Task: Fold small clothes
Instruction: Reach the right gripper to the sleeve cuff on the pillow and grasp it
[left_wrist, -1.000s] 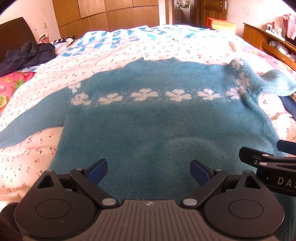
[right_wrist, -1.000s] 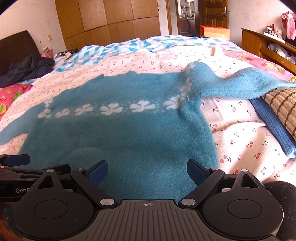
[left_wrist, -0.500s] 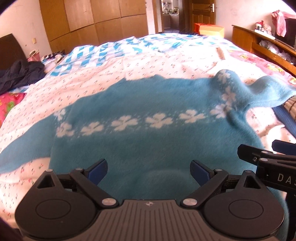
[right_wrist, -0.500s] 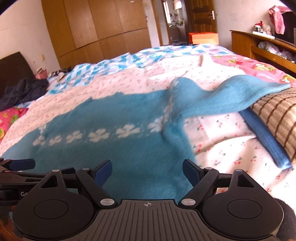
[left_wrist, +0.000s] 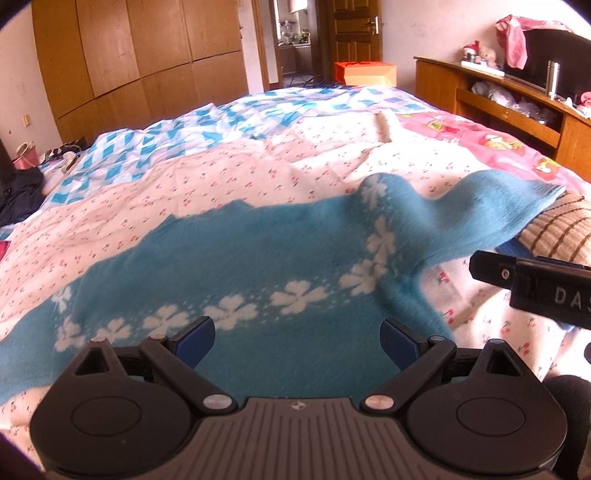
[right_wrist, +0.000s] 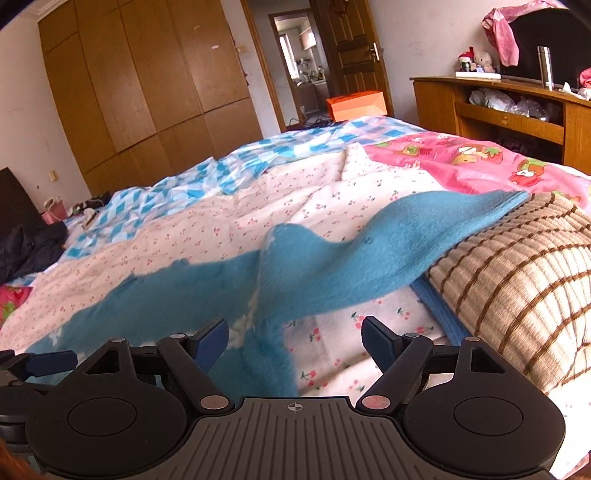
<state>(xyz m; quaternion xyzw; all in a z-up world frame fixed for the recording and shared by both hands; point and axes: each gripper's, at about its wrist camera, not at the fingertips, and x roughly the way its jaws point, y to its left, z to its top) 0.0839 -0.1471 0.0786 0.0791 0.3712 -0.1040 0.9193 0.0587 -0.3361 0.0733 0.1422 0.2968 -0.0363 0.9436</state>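
A blue fuzzy sweater (left_wrist: 258, 258) with a band of white flowers lies spread flat on the bed. Its right sleeve (right_wrist: 406, 236) stretches up onto a striped brown cushion (right_wrist: 517, 266). My left gripper (left_wrist: 297, 341) is open and empty, low over the sweater's body. My right gripper (right_wrist: 295, 341) is open and empty over the sweater's right side edge near the armpit. The right gripper also shows at the right edge of the left wrist view (left_wrist: 535, 284). The left gripper's finger (right_wrist: 48, 363) shows at the left edge of the right wrist view.
The bed has a white cherry-print sheet (left_wrist: 184, 192), a blue checked quilt (left_wrist: 221, 122) and a pink cartoon blanket (right_wrist: 461, 158). A wooden shelf unit (right_wrist: 498, 107) stands on the right. Dark clothes (right_wrist: 26, 247) lie at the left. A blue knit piece (right_wrist: 436, 306) lies beside the cushion.
Both grippers have swung right and pitched up, so the sweater slid left and lower in view. The right sleeve and the cushion came closer. Both stayed open.
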